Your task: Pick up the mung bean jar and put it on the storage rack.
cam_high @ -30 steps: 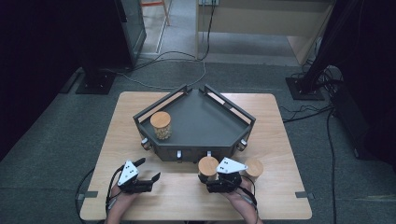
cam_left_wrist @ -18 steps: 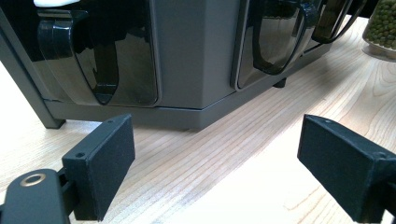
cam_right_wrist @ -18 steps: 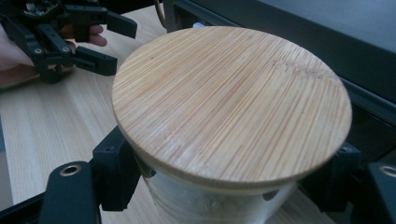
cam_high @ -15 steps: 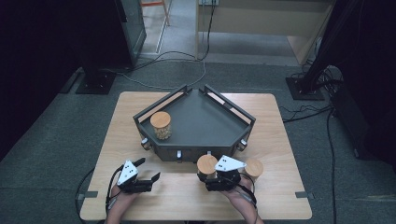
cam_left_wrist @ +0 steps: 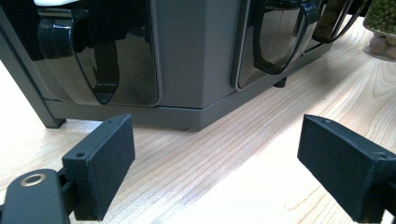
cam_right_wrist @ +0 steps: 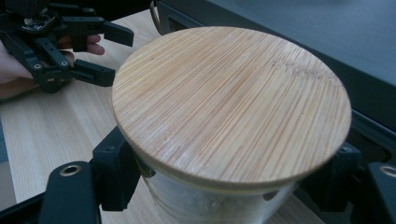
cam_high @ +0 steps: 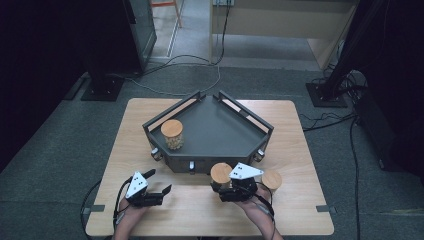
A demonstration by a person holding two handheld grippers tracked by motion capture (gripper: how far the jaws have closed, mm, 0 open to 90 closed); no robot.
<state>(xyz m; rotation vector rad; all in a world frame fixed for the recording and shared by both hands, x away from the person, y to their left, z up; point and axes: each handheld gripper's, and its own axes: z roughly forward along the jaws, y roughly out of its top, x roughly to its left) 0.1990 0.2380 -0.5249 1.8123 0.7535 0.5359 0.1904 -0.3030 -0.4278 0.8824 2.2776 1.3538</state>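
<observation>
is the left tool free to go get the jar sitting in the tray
Probably yes. The left tool is open and empty, and the jar in the tray stands near the tray's left wall, on that tool's side. It would need to lift over the wall.

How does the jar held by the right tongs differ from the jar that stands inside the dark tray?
The jar in the right tongs is on the near side of the tray's front wall, over the wooden table; the jar in the tray stands on the tray floor near its left wall. The right tongs clamp the first jar's glass body; nothing touches the second. Both are clear jars with round bamboo lids.
</observation>
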